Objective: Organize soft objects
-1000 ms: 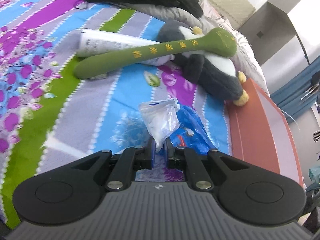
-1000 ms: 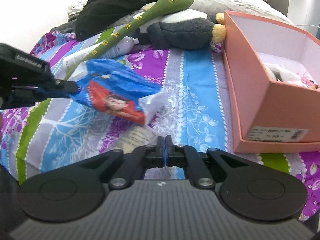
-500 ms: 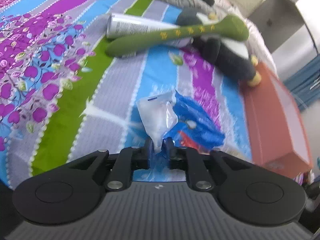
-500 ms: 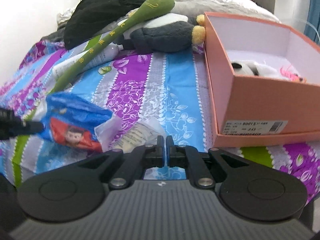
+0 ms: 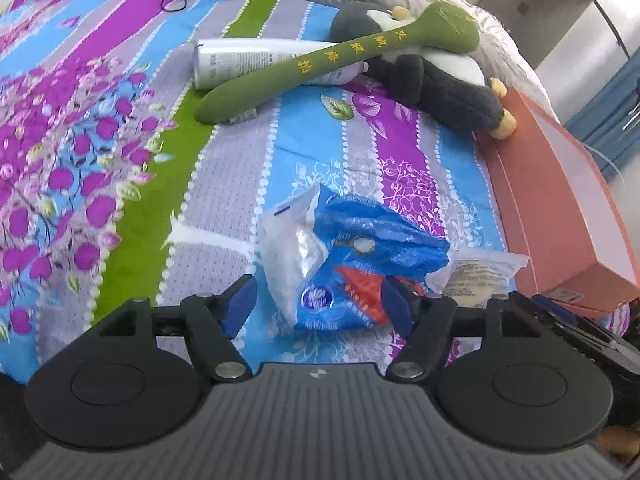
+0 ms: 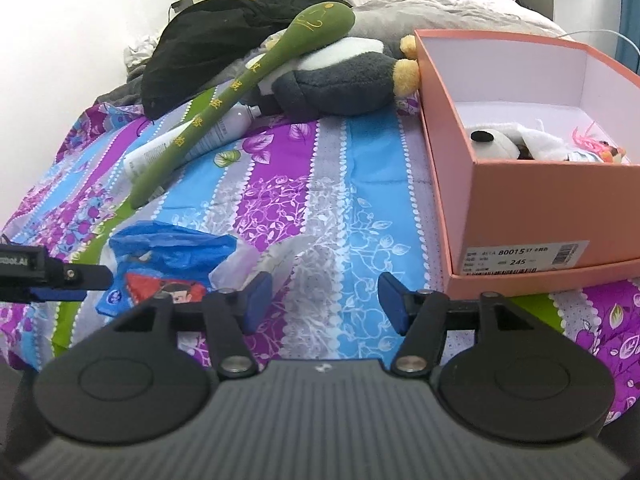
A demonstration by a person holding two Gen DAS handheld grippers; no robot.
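The left claw [image 5: 318, 306] is spread wide, its blue pads either side of the blue packet [image 5: 360, 268] without pinching it; the packet lies loose on the bed [image 5: 132, 240], released. The right claw [image 6: 325, 300] is spread too, holding nothing, over bare bedspread between the packet and the box [image 6: 520, 216].

The packet is crumpled plastic, blue with a red printed panel and a clear white end twisted up on its left. It sits near the front edge of the bed, with a flat clear sachet [image 5: 480, 270] just beside it on the right. The orange box stands further right, open, with a white plush [image 6: 496, 142] and something pink already inside.

If the packet is to go into the box, I would judge a good pick takes the bulk of the body, not the thin clear end, which would likely slip or let the rest swing. Close slowly, since the film gives and slides. Lift clear over the box wall before letting go, and keep the sachet from being dragged along.

The left claw points forward and down across the bed, low, its fingers nearly level with the packet. In the right view it enters from the left edge, roughly horizontal. The right claw sits a little higher, aimed up the bed toward the green plush stick [image 6: 240, 92], the penguin [image 6: 340, 80] and the tube [image 6: 192, 144] beyond.
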